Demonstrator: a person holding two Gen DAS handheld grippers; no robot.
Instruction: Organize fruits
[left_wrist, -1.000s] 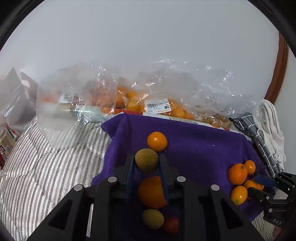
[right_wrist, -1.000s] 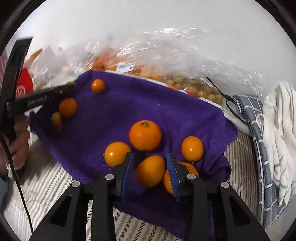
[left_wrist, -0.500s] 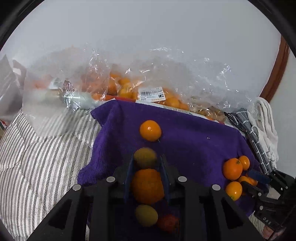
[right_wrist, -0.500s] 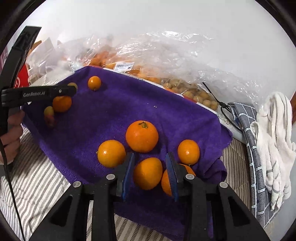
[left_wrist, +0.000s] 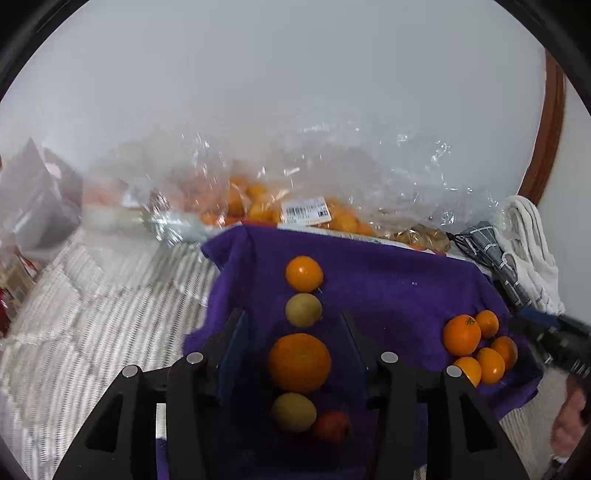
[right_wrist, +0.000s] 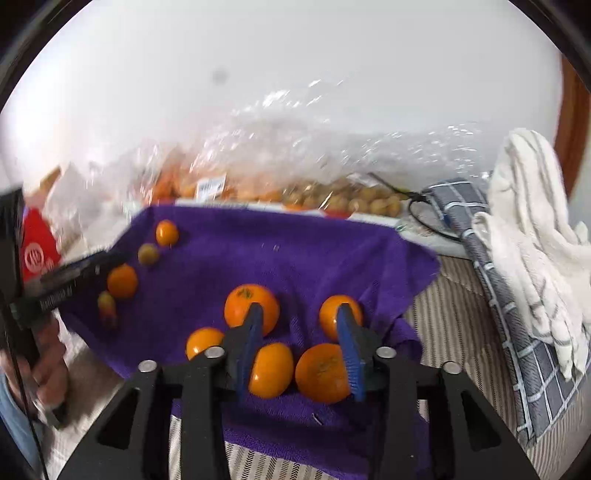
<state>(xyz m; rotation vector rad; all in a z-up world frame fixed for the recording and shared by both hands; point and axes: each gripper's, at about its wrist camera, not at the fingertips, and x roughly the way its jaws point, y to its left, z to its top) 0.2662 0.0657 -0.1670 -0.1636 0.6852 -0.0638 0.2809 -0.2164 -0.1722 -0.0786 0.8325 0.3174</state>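
Note:
A purple towel (left_wrist: 388, 291) holds the fruit. In the left wrist view a row runs toward me: a small orange (left_wrist: 304, 273), a greenish fruit (left_wrist: 303, 310), a big orange (left_wrist: 299, 362), a yellow-green fruit (left_wrist: 293, 412) and a small red one (left_wrist: 332, 426). My left gripper (left_wrist: 293, 315) is opening; the big orange lies free between its pads, with a gap on each side. In the right wrist view my right gripper (right_wrist: 299, 312) is opening over a cluster of oranges (right_wrist: 252, 308); one orange (right_wrist: 271, 369) rests on the towel between its blue fingers (right_wrist: 255, 321), no longer squeezed.
Clear plastic bags of oranges (left_wrist: 314, 210) and small brown fruit (right_wrist: 351, 199) lie behind the towel. A white towel (right_wrist: 535, 229) and a grey checked cloth (right_wrist: 491, 280) are piled on the right. Striped bedding (left_wrist: 92, 295) spreads left. A hand (right_wrist: 48, 362) holds the left gripper (right_wrist: 74, 273).
Both grippers' jaws have spread apart and let go of the oranges they squeezed. Both have drawn back a little, and the right one has rolled.

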